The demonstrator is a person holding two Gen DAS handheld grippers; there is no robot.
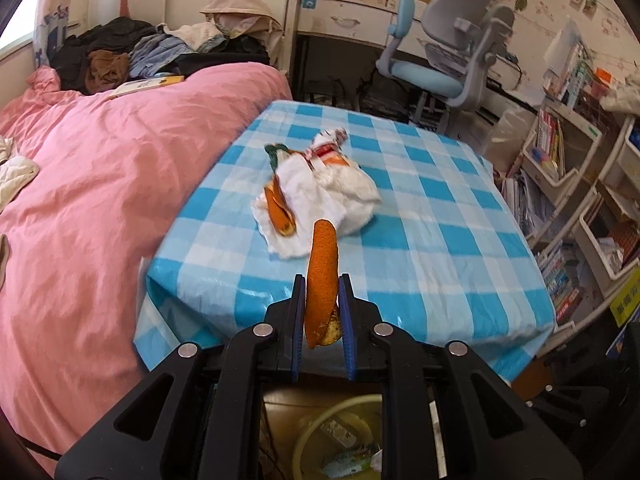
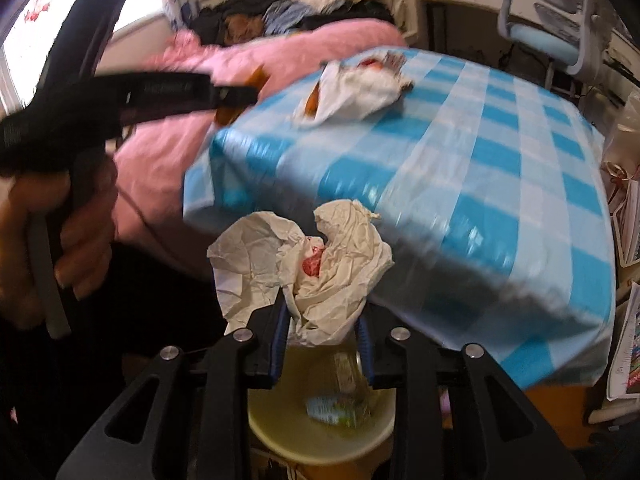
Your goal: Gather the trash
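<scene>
Holding a strip of orange peel [image 1: 322,276] upright, the left gripper [image 1: 322,280] has its jaws nearly closed on the lower half of the peel, whose free end curls forward past the tips. Below and behind those jaws sits a pale yellow bin [image 1: 340,436] with a wrapper already in it. Ahead of them, on the table [image 1: 440,240] with its blue checked cloth, lie more trash: a white napkin heap [image 1: 320,196] with another peel piece [image 1: 280,216] on its near left edge and a printed wrapper [image 1: 332,146] at its far side.

The right gripper [image 2: 322,320] has its jaws closed to a narrow gap on a crumpled paper wad [image 2: 304,264], pinched at its base, with the loose folds billowing above and forward. The same bin [image 2: 320,420] lies directly beneath these jaws.

Both loads look very light. The peel is leathery and springy, so a grip across its width seems secure. The paper is soft and compressible; it may cling to the pads on release. The remaining napkin heap would best be pinched at a bunched fold, since loose bits could spill off it.
</scene>
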